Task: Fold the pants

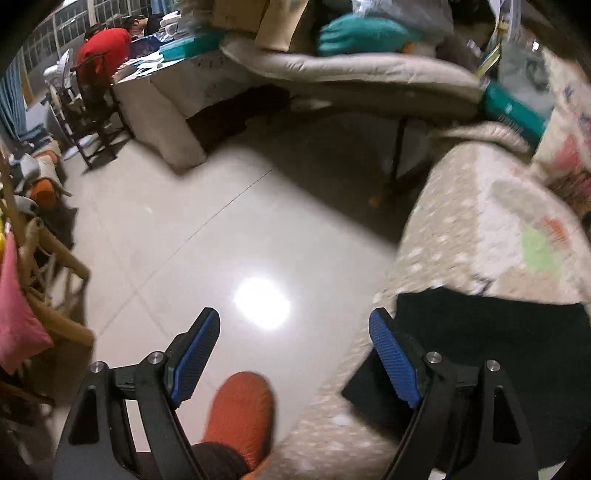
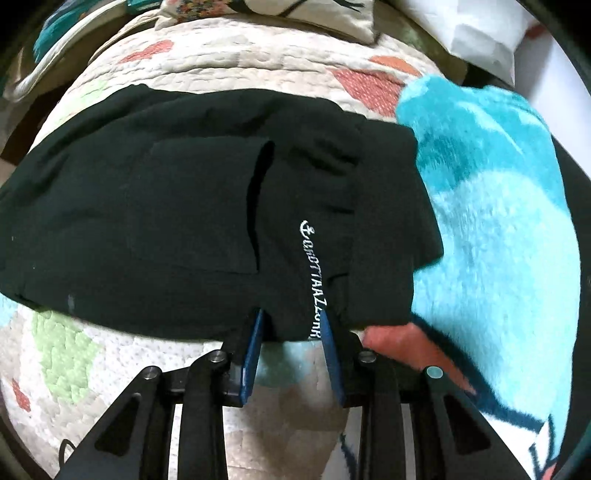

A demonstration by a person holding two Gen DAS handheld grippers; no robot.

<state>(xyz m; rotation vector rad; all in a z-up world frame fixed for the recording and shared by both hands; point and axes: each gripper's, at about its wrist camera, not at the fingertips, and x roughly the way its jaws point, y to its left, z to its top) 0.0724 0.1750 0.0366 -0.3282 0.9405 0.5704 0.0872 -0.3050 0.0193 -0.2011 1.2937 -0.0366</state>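
Quilted bed (image 2: 229,62) carries the black pants (image 2: 166,206), long axis running left-right in the right wrist view. Right gripper (image 2: 291,325) sits at their near hem, jaws partly apart with the edge between them, not pinching. Left gripper (image 1: 295,354), jaws wide and empty, hangs over floor (image 1: 207,236) with the pants' corner just right of it.

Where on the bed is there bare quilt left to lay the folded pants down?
The quilt is bare on the near side, between the black pants and the bed's edge, left of the right gripper. A narrower bare strip runs beyond the pants, up to the pillow. The right side is crowded: a turquoise fleece blanket butts against the pants there.
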